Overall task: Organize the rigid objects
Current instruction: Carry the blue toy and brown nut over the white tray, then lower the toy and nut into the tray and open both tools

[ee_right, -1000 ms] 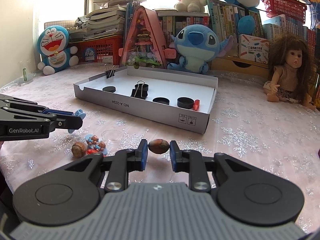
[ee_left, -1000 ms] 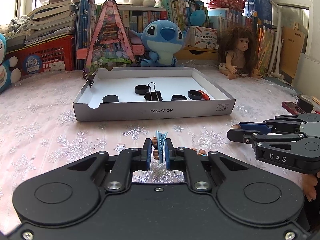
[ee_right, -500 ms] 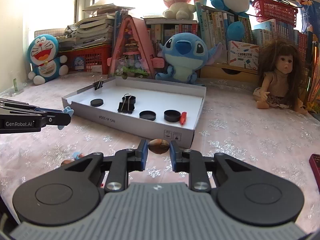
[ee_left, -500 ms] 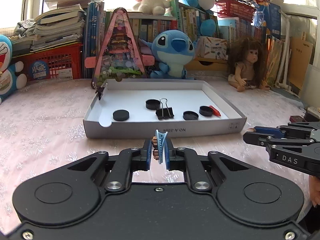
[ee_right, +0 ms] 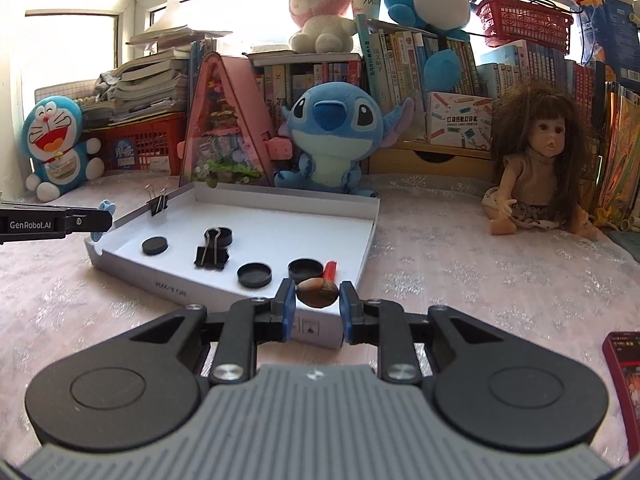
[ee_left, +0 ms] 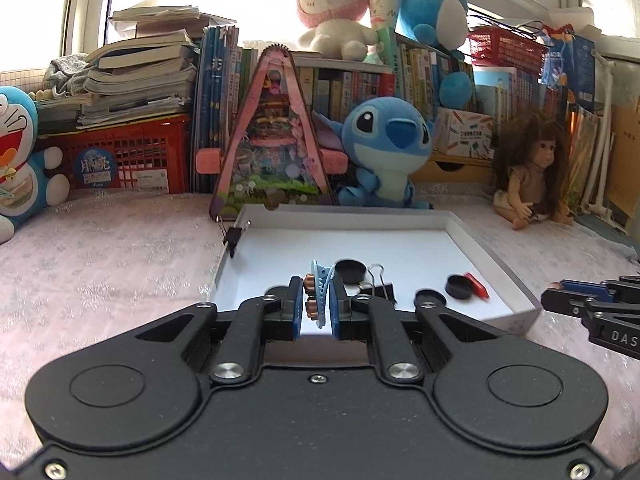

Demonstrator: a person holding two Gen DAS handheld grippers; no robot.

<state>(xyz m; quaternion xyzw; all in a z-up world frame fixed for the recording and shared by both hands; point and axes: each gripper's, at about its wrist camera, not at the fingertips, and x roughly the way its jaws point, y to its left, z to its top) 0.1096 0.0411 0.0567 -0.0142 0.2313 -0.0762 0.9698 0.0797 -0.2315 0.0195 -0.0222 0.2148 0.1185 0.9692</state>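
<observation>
Delivery step: left tongs [ee_left: 316, 304] clamped tight on a blue clip [ee_left: 320, 294], right tongs [ee_right: 318, 300] closed on a brown, perhaps nutlike, piece [ee_right: 317, 292], both held over the white tray [ee_right: 370, 236]; next, lower and let go inside

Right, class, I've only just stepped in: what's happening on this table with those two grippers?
A person is sorting small items into a shallow white box. The left gripper is shut on a light blue clip, and the right gripper grips a brown nut-like object. Both are poised at the box's near edge, nothing released yet. Inside the box lie black round caps, a black binder clip and a small red piece; another binder clip sits on the box wall.
</observation>
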